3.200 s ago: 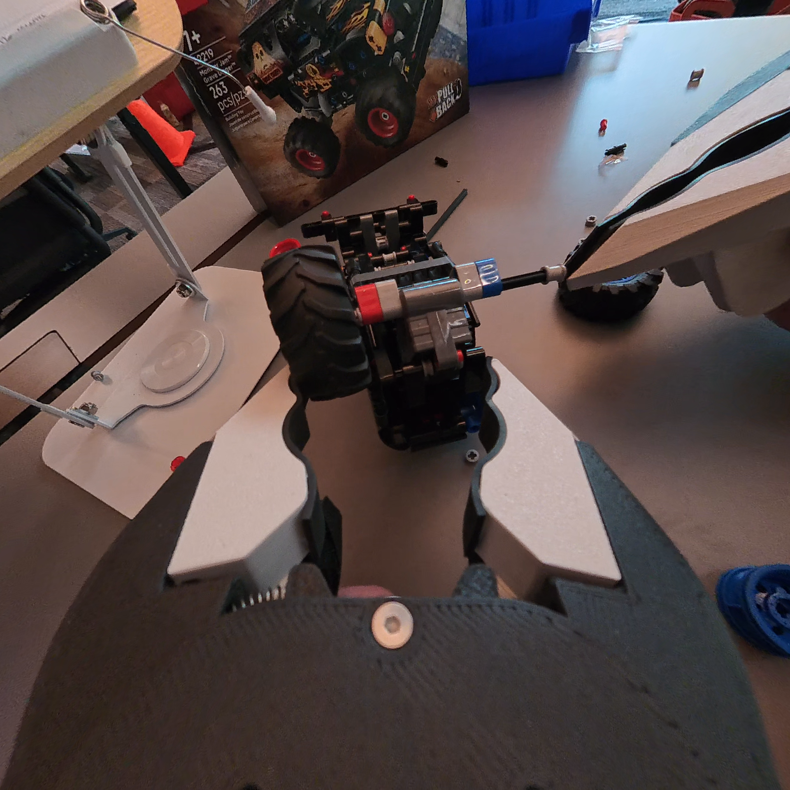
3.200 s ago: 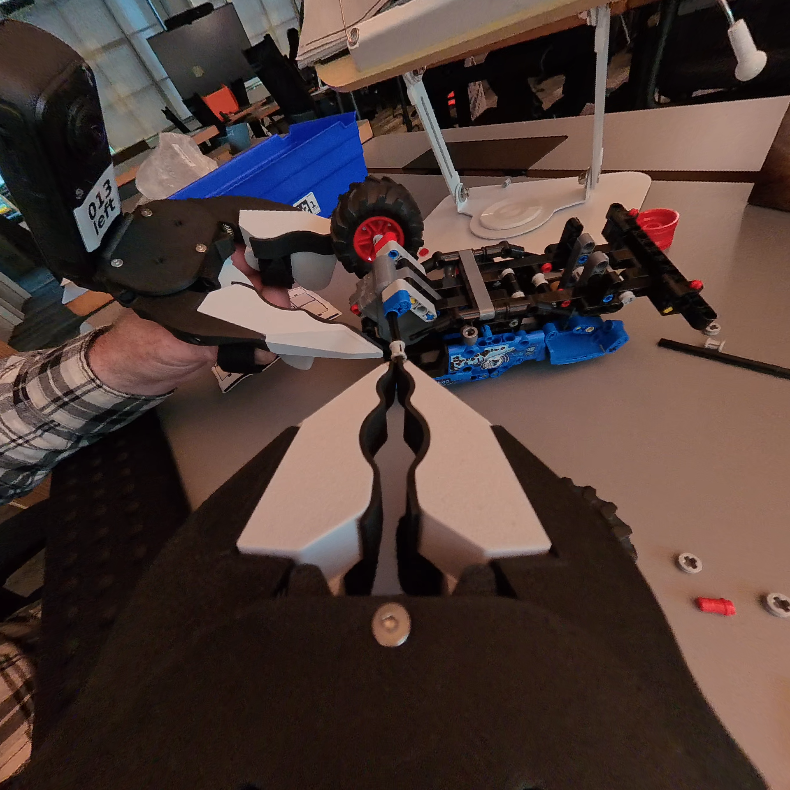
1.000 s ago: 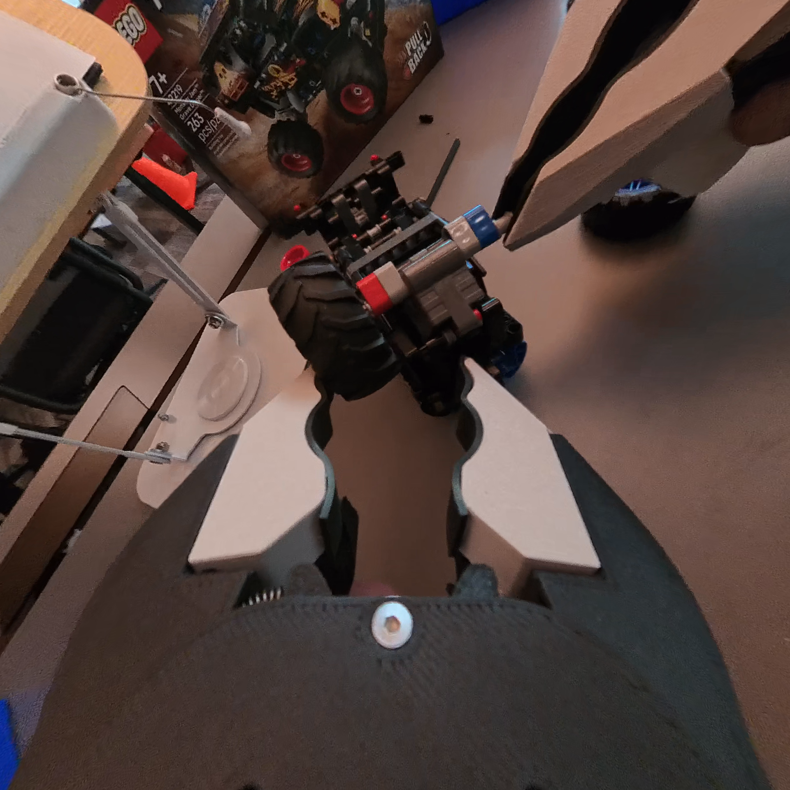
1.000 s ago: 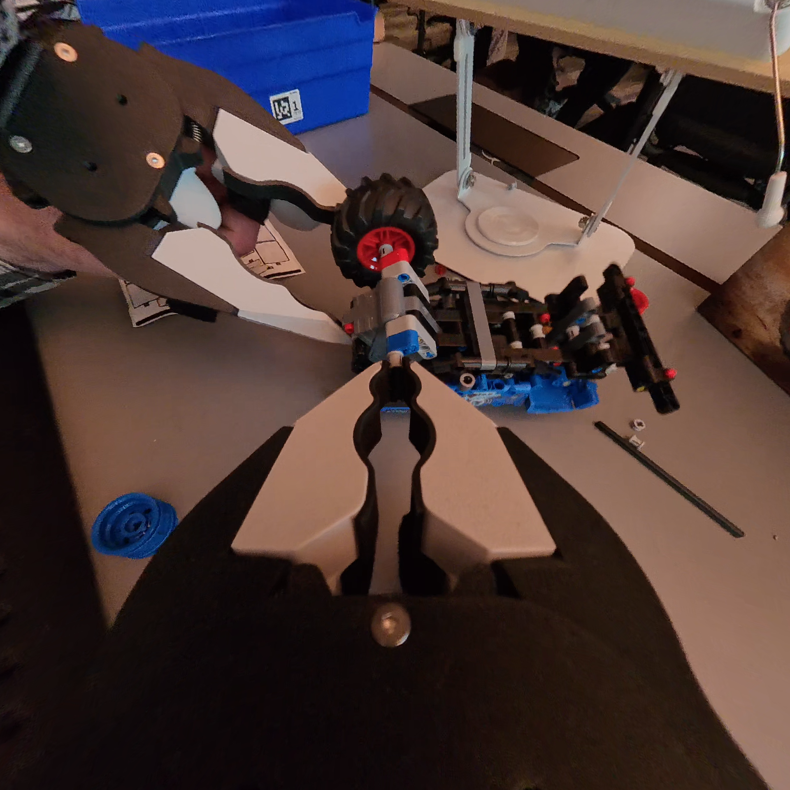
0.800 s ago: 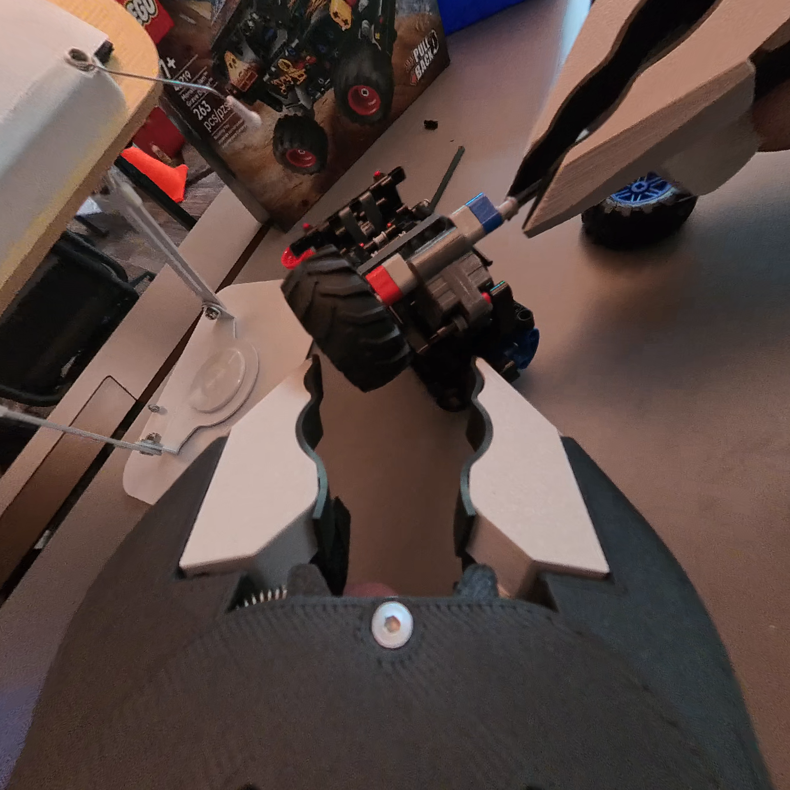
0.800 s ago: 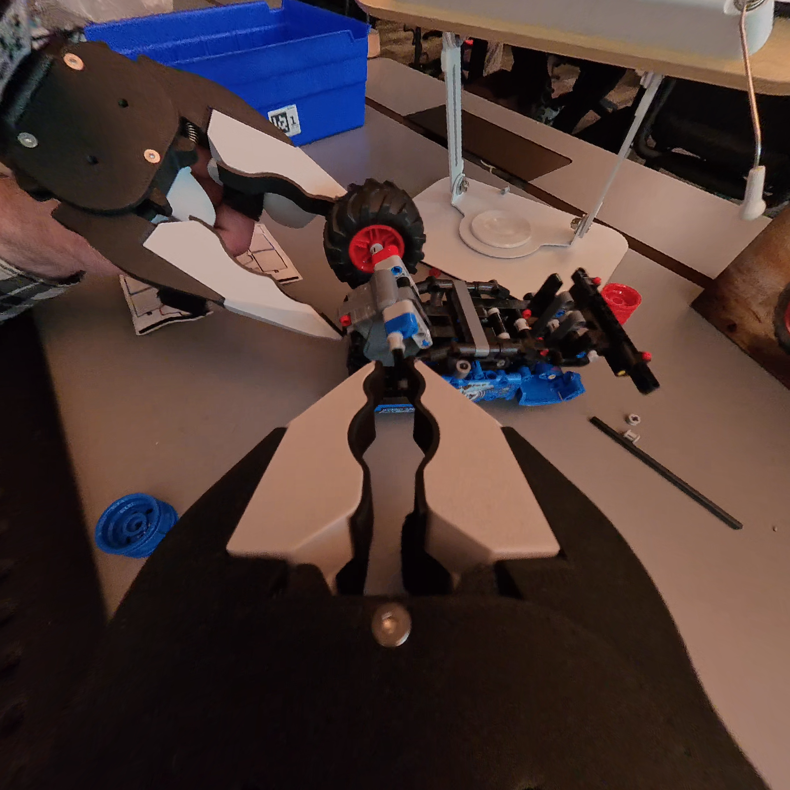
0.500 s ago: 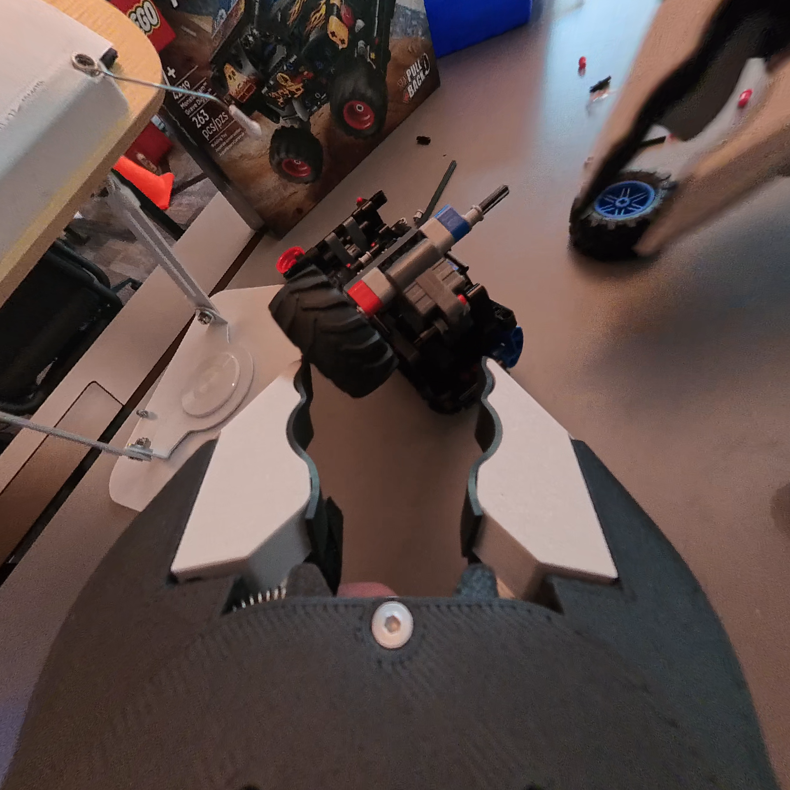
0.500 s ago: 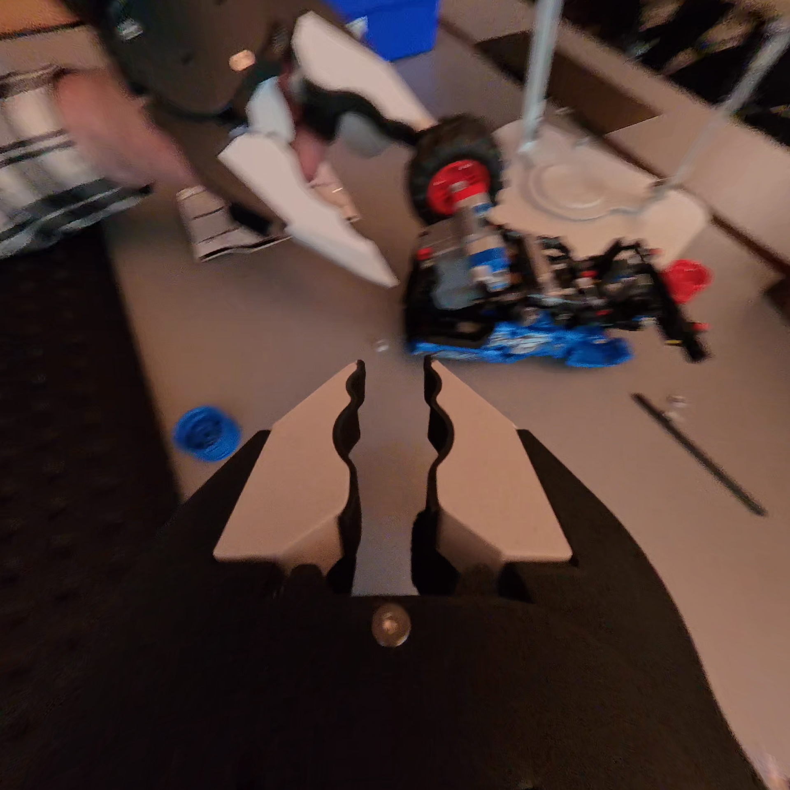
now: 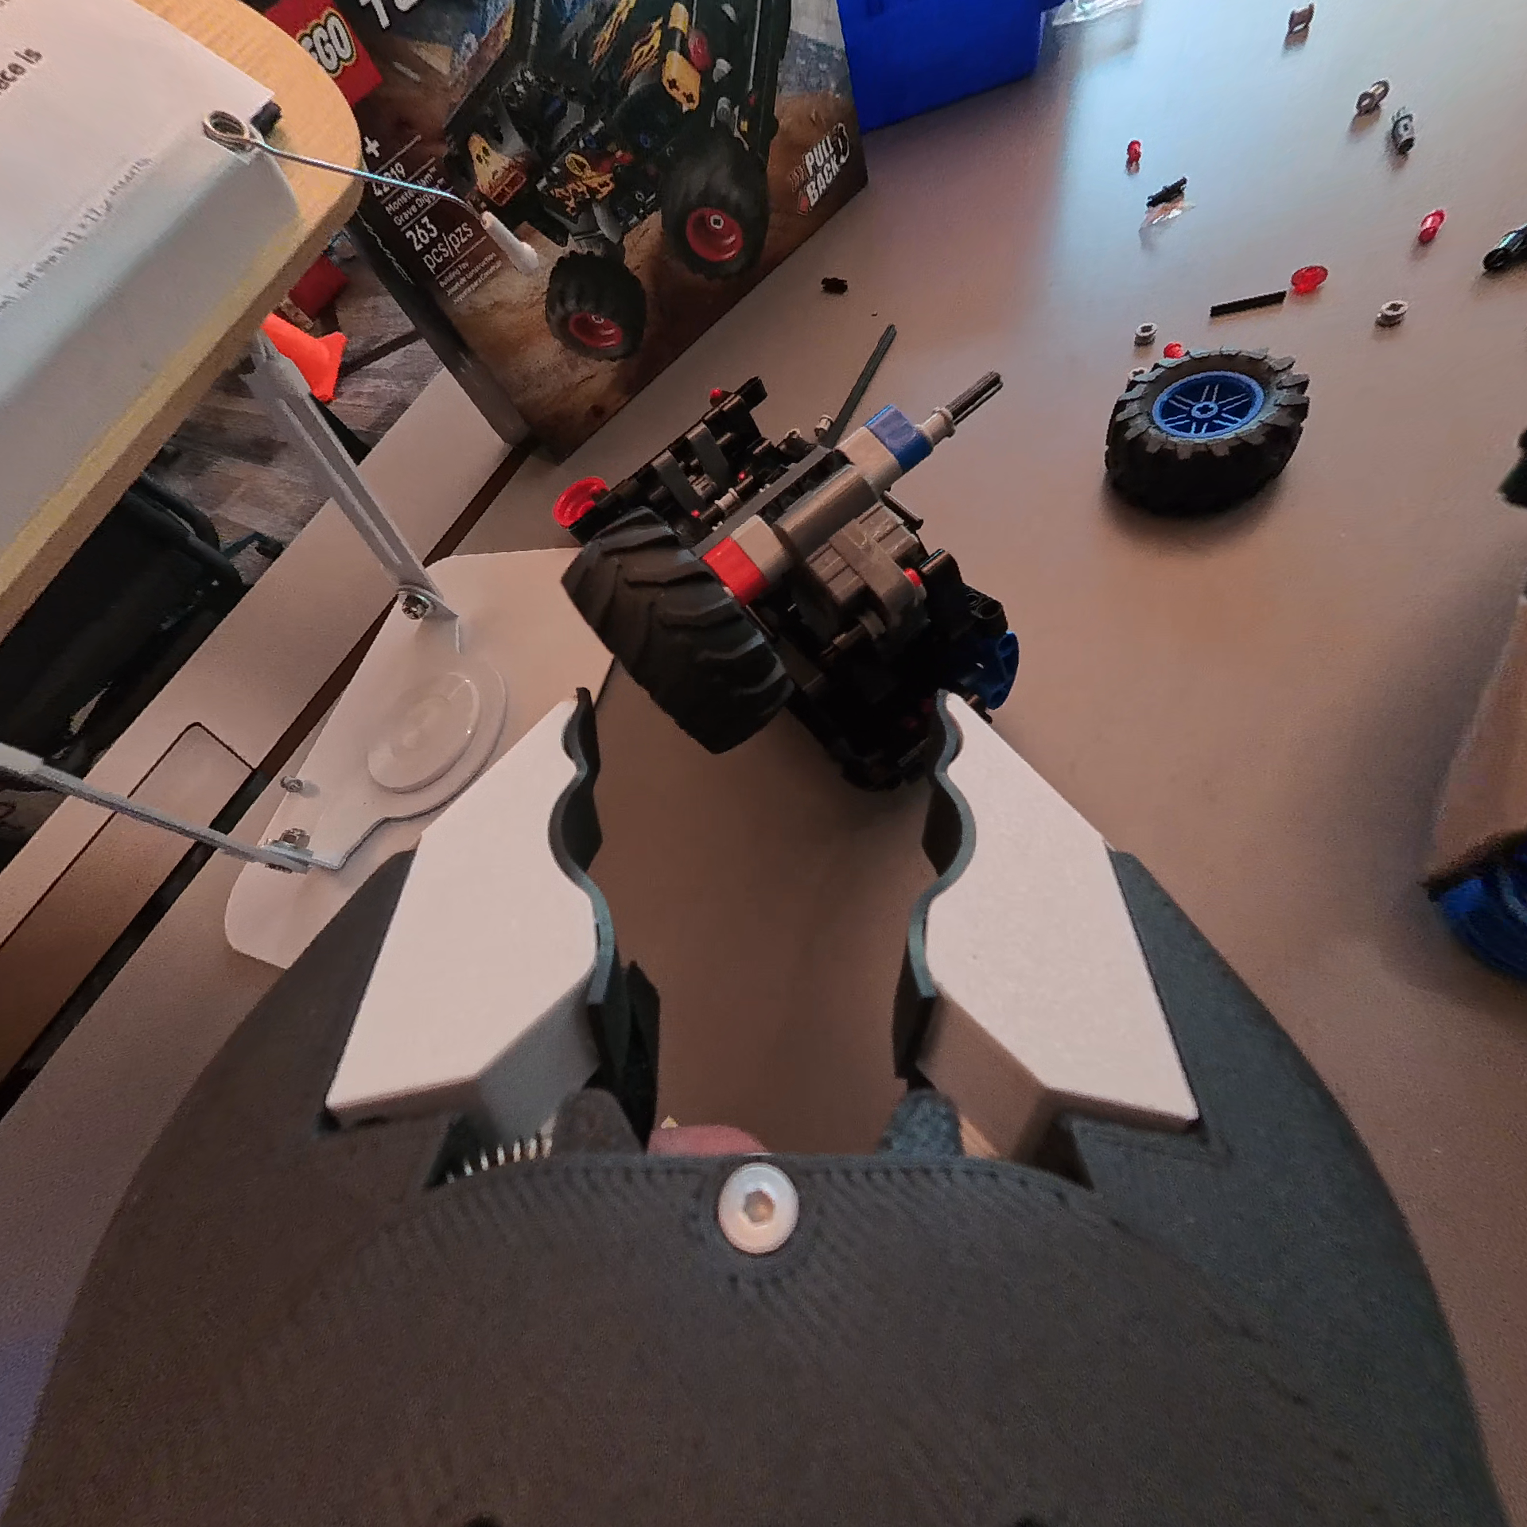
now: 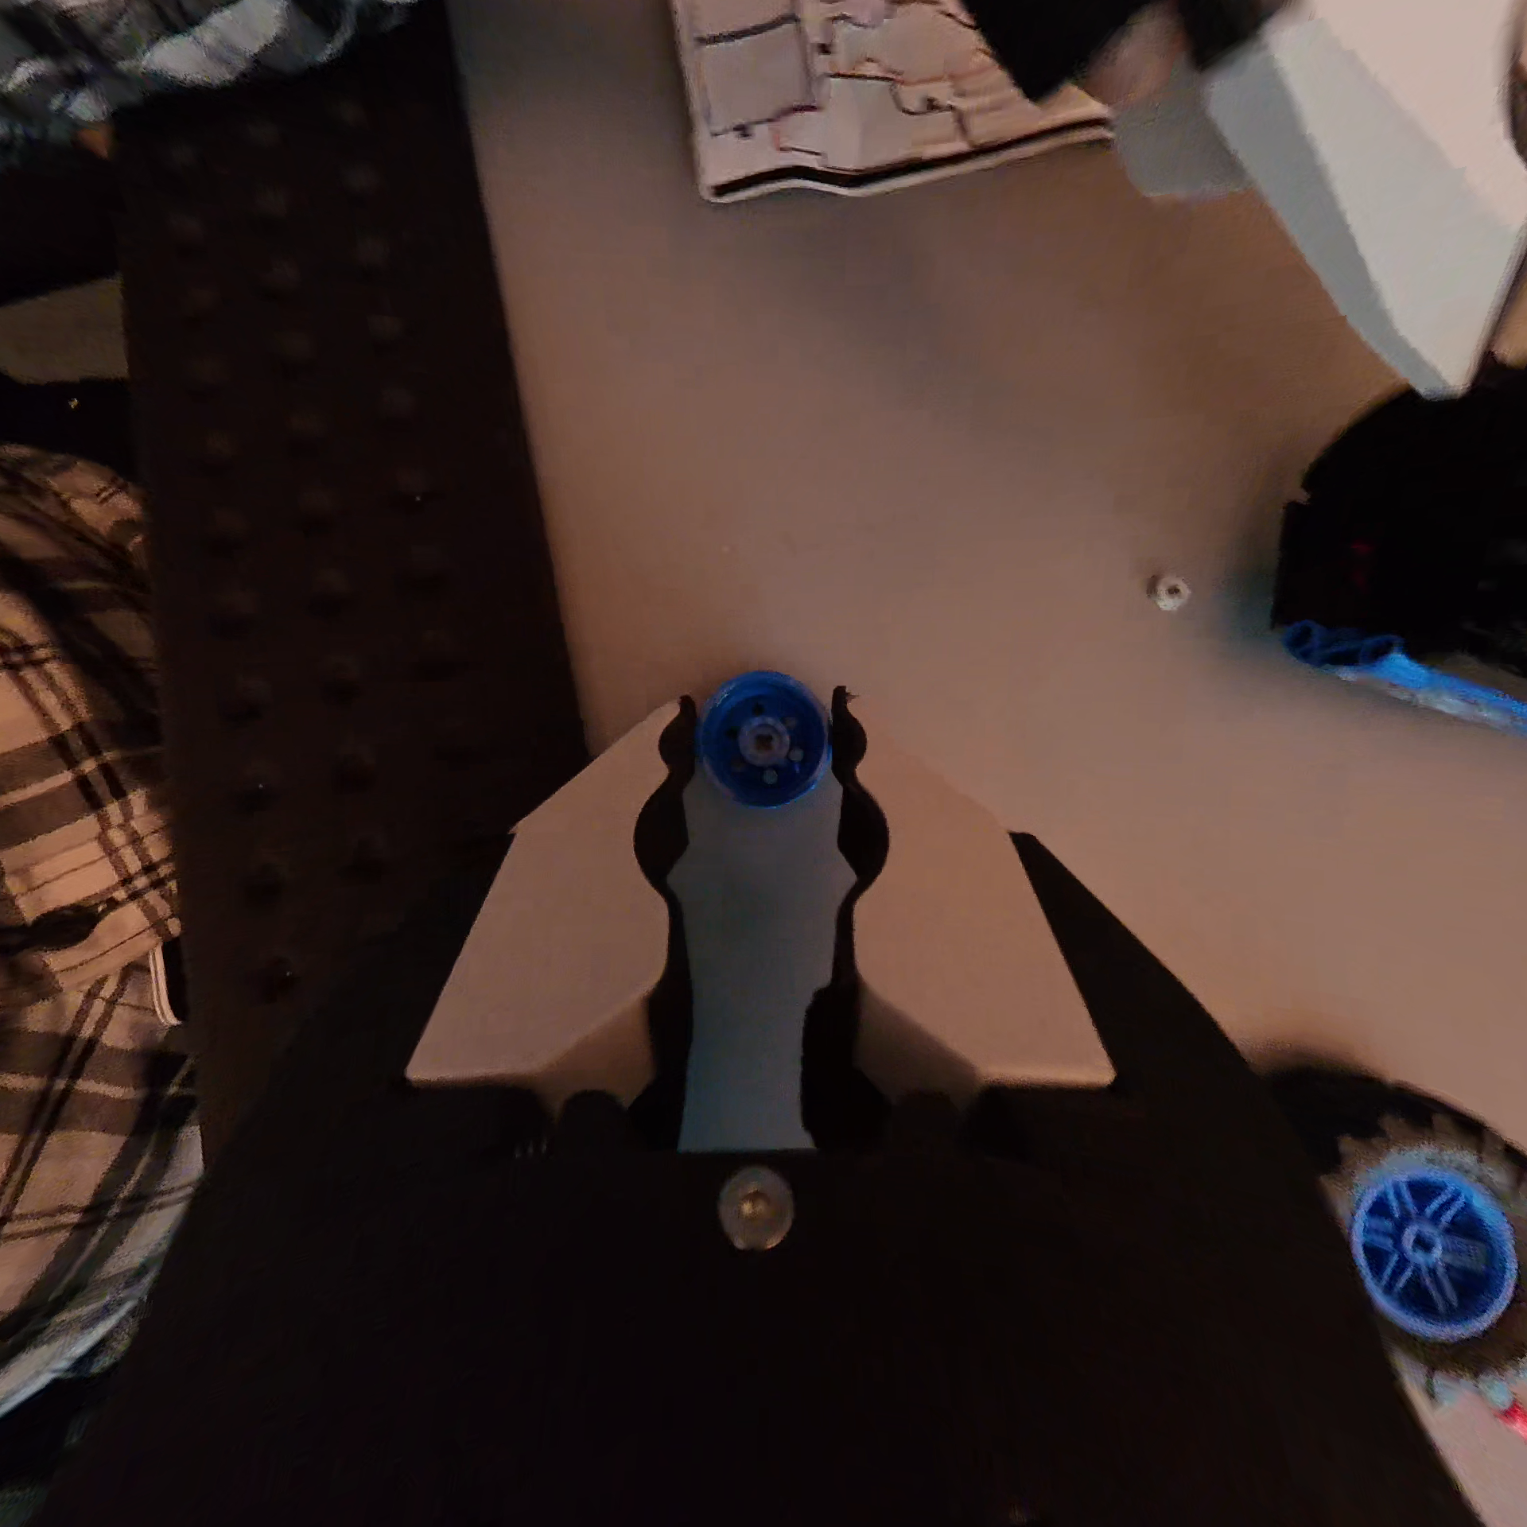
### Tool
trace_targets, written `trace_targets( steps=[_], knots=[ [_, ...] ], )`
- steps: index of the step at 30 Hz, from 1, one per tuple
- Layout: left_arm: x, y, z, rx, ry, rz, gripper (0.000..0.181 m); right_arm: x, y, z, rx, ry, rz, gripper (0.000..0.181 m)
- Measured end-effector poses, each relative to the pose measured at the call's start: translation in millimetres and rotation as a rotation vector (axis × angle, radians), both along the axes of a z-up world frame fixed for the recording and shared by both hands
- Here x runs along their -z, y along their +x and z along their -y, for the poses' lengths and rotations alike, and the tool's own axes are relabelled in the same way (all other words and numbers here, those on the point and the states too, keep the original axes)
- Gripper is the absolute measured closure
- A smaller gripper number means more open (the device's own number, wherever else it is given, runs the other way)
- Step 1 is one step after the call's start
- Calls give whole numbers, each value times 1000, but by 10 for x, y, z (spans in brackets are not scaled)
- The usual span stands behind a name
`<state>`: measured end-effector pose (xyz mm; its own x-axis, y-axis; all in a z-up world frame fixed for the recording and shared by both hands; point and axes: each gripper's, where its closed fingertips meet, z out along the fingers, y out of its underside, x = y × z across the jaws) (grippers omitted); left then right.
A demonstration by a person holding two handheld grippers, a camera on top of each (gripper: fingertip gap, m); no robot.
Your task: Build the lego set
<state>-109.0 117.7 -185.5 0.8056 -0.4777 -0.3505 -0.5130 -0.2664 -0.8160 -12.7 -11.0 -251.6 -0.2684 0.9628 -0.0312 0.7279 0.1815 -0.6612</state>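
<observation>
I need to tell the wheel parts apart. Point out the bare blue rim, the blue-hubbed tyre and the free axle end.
bare blue rim [image 10: 761, 738], right wrist view, hub face.
blue-hubbed tyre [image 9: 1207, 404], left wrist view, blue hub.
free axle end [image 9: 973, 395], left wrist view, black shaft.

My left claw [image 9: 764, 744] hangs level, fingers spread wide, gripping nothing. My right claw [image 10: 758, 727] points straight down, fingers parted a moderate way, not clamped on anything.

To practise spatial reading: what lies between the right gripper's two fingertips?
In the right wrist view, a bare blue wheel rim sits on the table between the right gripper tips; contact is unclear.
</observation>
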Motion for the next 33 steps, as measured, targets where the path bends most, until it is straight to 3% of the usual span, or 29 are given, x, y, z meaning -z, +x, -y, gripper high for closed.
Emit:
trace_targets(
  steps=[3, 6, 10, 13, 15, 20, 24, 26, 30, 33],
  knots=[
    [-3, 6, 2, 8, -3, 9, 102, 118, 112, -76, 38, 32, 60, 145],
    [16, -4, 4, 7, -6, -16, 100, -82, 242, -278, 107, 9, -8, 135],
    [-35, -9, -5, 4, 5, 7, 100, -366, 595, -1131, 343, 99, -81, 125],
    [-31, 9, -19, 7, 2, 13, 100, -189, 775, -1525, 413, 96, 8, 109],
    [0, 15, -26, 5, -4, -2, 100, -9, 798, -1613, 396, 130, 84, 109],
    [-31, 18, -41, 6, 16, -2, 100, 81, 696, -1648, 372, 137, 72, 123],
    [-114, 34, -53, 7, 41, 34, 99, -280, 561, -1598, 359, 199, -110, 123],
    [-281, 75, -46, 9, 108, 57, 98, -445, 483, -1509, 346, 210, -160, 123],
    [-654, 487, 174, 156, 305, -74, 101, -688, 309, -1161, 269, 41, -226, 122],
    [-600, 948, 365, 313, 402, -246, 105, -876, 218, -985, 227, -23, -263, 122]
  ],
)
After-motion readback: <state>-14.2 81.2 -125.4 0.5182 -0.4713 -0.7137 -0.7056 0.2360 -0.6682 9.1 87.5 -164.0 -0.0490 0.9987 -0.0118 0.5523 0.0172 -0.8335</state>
